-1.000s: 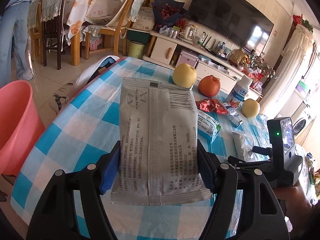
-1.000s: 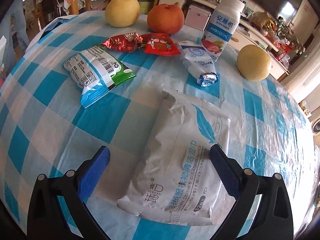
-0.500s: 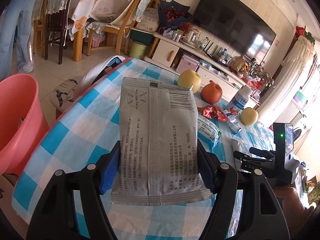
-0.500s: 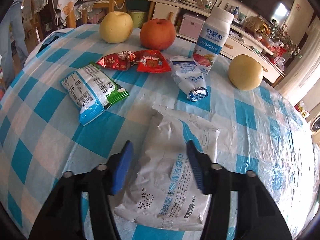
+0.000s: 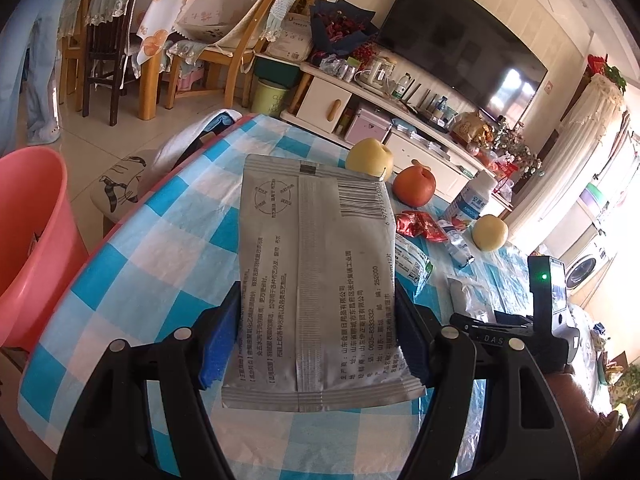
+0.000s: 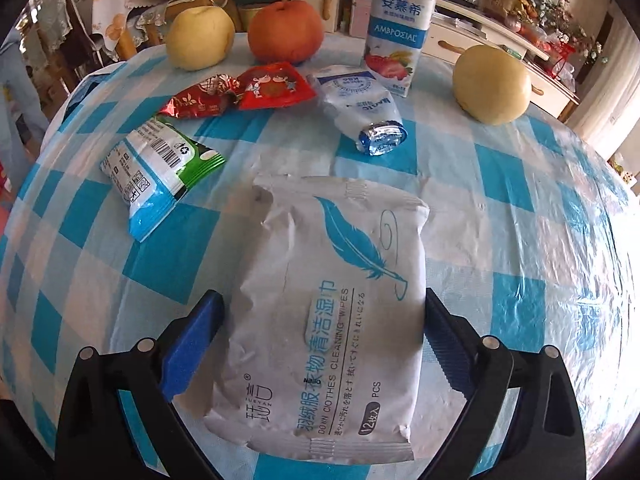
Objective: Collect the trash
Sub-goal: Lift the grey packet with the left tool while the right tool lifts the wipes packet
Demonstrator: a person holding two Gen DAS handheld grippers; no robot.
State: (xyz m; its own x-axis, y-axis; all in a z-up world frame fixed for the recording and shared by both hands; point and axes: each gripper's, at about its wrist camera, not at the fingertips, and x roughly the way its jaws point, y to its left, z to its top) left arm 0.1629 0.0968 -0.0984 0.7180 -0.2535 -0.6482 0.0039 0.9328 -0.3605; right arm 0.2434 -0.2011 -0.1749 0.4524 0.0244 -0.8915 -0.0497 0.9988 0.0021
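Since half a second back the right gripper [image 6: 320, 344] spread its jaws wider again, so they now sit apart on either side of the white wipes pack [image 6: 332, 312] rather than pinching it, though the right pad looks like it's touching the pack's edge. That pack lies flat on the blue-and-white checked tablecloth [image 6: 520, 220].

Biggest thing off the table is the pink bucket [image 5: 28, 248], down on the floor to the left. Over on the left wrist view, the left gripper [image 5: 316, 340] is clamped on the grey foil pouch [image 5: 316, 276], back side with barcode facing up, held above the tablecloth.

Farther back on the cloth: an Ambrosial yogurt bottle [image 6: 400, 28], a yellow pear [image 6: 493, 84] to its right, a red apple [image 6: 285, 31] and another pear [image 6: 200, 38] to its left. Closer in, a green-and-blue wrapper [image 6: 160, 172], a crumpled red wrapper [image 6: 240, 90], and a squashed white-and-blue pouch [image 6: 360, 108] with a foil end.
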